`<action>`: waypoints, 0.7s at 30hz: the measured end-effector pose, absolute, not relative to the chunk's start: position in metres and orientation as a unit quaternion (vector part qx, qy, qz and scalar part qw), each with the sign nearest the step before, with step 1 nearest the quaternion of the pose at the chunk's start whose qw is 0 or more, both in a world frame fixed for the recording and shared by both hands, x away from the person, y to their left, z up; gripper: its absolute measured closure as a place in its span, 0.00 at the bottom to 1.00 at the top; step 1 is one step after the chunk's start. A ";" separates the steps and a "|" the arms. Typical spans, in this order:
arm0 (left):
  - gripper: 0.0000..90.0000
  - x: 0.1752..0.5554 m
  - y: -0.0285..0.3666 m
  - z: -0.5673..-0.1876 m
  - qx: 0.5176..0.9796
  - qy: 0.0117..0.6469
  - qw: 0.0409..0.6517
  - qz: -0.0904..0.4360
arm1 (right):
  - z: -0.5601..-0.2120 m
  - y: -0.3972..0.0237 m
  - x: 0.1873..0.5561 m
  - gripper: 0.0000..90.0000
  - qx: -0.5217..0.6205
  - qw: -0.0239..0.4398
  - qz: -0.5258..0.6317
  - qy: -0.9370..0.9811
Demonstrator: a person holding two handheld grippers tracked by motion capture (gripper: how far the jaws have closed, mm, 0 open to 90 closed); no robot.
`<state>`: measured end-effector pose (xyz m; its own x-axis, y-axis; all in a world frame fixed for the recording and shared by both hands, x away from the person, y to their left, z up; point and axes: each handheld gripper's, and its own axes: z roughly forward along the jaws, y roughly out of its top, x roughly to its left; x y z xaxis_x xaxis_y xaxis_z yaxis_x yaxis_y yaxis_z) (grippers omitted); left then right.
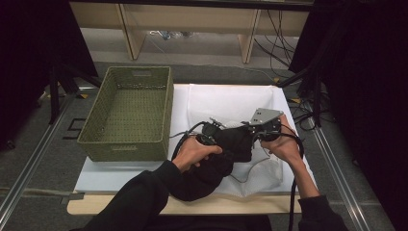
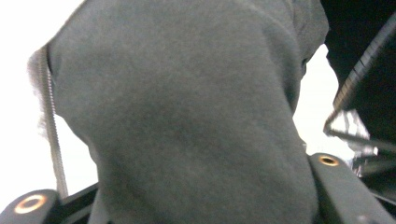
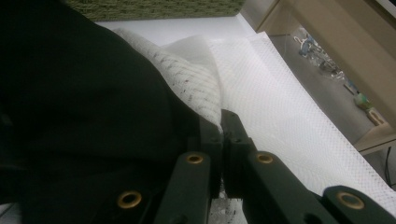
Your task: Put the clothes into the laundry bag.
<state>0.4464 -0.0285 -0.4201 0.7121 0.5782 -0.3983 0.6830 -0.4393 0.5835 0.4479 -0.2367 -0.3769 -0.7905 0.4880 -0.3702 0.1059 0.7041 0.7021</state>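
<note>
A black garment (image 1: 231,149) lies bunched on a white mesh bag (image 1: 231,103) spread over the table. My left gripper (image 1: 207,132) is at the garment's left side. In the left gripper view the dark cloth (image 2: 187,93) fills the space between the jaws of that gripper (image 2: 180,182); a sliver of white shows beside the left jaw, so the pads do not seem to press. My right gripper (image 1: 255,134) is shut on the mesh bag's edge. In its own view the gripper (image 3: 223,126) pinches the white mesh (image 3: 196,84), with the garment (image 3: 70,93) just to the left.
An empty green woven basket (image 1: 139,72) stands at the left on the white board (image 1: 110,175); its wall (image 3: 154,7) shows at the top of the right gripper view. Wooden shelf legs and cables lie beyond the table's far edge. A dark sleeve crosses the near edge.
</note>
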 end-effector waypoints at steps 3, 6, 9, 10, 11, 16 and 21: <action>0.47 0.450 -0.033 -0.429 0.847 0.377 0.369 -0.061 | -0.378 -0.237 0.449 1.00 0.163 0.277 0.344 0.882; 0.39 0.456 -0.033 -0.432 0.841 0.388 0.372 -0.056 | -0.380 -0.238 0.450 1.00 0.163 0.277 0.339 0.884; 0.30 0.453 -0.032 -0.424 0.838 0.389 0.380 -0.057 | -0.381 -0.239 0.450 1.00 0.165 0.277 0.339 0.884; 0.29 0.451 -0.029 -0.420 0.841 0.380 0.382 -0.052 | -0.381 -0.239 0.450 1.00 0.165 0.276 0.339 0.884; 0.27 0.449 -0.027 -0.416 0.837 0.381 0.389 -0.049 | -0.381 -0.239 0.450 1.00 0.169 0.276 0.339 0.883; 0.22 0.437 -0.008 -0.400 0.841 0.366 0.395 -0.041 | -0.381 -0.240 0.449 1.00 0.174 0.271 0.340 0.884; 0.22 0.420 0.011 -0.397 0.858 0.339 0.386 -0.034 | -0.382 -0.240 0.450 1.00 0.167 0.273 0.339 0.885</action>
<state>0.4202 0.0109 -0.3966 0.7683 0.5548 -0.3192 0.6070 -0.4732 0.6384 0.4500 -0.2398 -0.3816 -0.7950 0.4804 -0.3705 0.1100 0.7147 0.6907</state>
